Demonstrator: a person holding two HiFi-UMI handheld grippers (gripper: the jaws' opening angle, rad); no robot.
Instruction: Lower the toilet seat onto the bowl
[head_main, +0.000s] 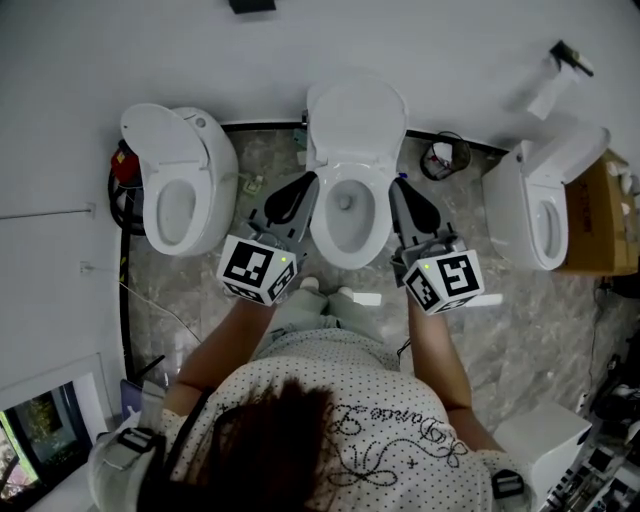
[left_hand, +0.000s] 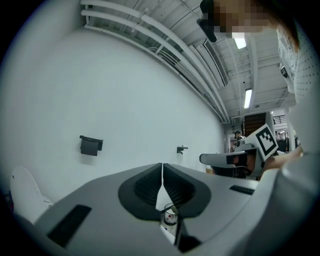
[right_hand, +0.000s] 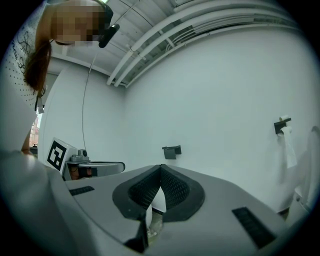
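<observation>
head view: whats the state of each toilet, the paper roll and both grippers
middle toilet: lid up, bowl uncovered
left toilet: lid up, bowl uncovered
right toilet: lid up, bowl uncovered
paper roll: on its wall holder, tail hanging
left gripper: shut, empty
right gripper: shut, empty

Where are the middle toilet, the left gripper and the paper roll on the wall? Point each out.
Middle toilet (head_main: 348, 256): head view, front rim of the bowl.
Left gripper (head_main: 308, 180): head view, between its shut fingertips.
Paper roll (head_main: 548, 97): head view, the hanging sheet.
</observation>
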